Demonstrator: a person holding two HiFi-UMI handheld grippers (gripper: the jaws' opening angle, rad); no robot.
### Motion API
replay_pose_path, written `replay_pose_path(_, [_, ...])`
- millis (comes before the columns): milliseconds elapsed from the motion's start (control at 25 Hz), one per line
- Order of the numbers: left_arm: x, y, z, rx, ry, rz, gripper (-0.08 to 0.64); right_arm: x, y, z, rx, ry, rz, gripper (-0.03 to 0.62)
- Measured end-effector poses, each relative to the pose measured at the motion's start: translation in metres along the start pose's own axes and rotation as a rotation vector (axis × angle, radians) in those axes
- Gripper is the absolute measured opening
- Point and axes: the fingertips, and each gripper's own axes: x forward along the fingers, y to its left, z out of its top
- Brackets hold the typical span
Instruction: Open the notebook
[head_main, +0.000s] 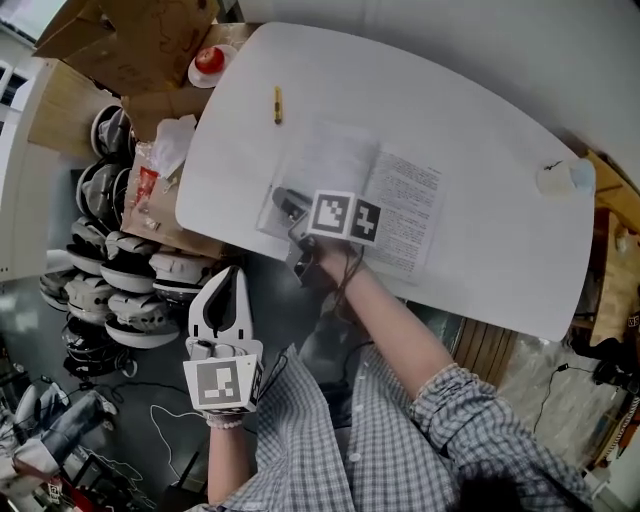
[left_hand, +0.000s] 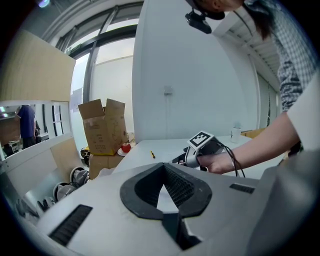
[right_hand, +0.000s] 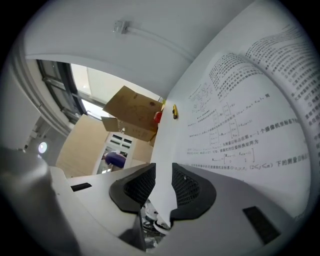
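Tongs nearest: left gripper (head_main: 232, 275) pressed together, empty, off the table (head_main: 480, 130) edge. Farther, right gripper (head_main: 288, 203) spread, a page (right_hand: 162, 165) loose between its pads, over the notebook (head_main: 400, 215) lying open mid-table. Likely to crease or flop shut if dragged sideways.

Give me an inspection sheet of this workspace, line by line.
Surface: white table, rounded corners.
Job's things: notebook lying open, printed pages up.
Clutter: pencil; white cup near the right edge.
Grippers: left claw shut, empty, off the table; right claw apart, a page edge between, not pinched.
Cables: black cable trailing from the right claw; floor cables, loose.
Surroundings: cardboard boxes, red apple on a plate, stacks of helmets.
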Motion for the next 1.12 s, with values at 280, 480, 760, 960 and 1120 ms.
replay_pose_path(280, [0.0, 0.002, -0.003, -0.014, 0.004, -0.007, 0.008, -0.004, 0.004, -0.003, 0.011, -0.006, 0.05, 0.11])
replay_pose_path(480, [0.009, -0.009, 0.003, -0.012, -0.012, -0.039, 0.008, -0.03, 0.007, 0.004, 0.009, -0.036, 0.067, 0.11])
replay_pose_path(760, [0.024, -0.043, 0.028, 0.002, -0.059, -0.127, 0.008, -0.094, 0.015, 0.029, -0.1, -0.112, 0.107, 0.11])
replay_pose_path(960, [0.031, -0.064, 0.052, 0.03, -0.1, -0.205, 0.008, -0.142, 0.018, 0.056, -0.175, -0.213, 0.07, 0.099])
replay_pose_path(1120, [0.034, -0.079, 0.065, 0.052, -0.118, -0.267, 0.008, -0.182, 0.009, 0.074, -0.222, -0.32, -0.001, 0.046])
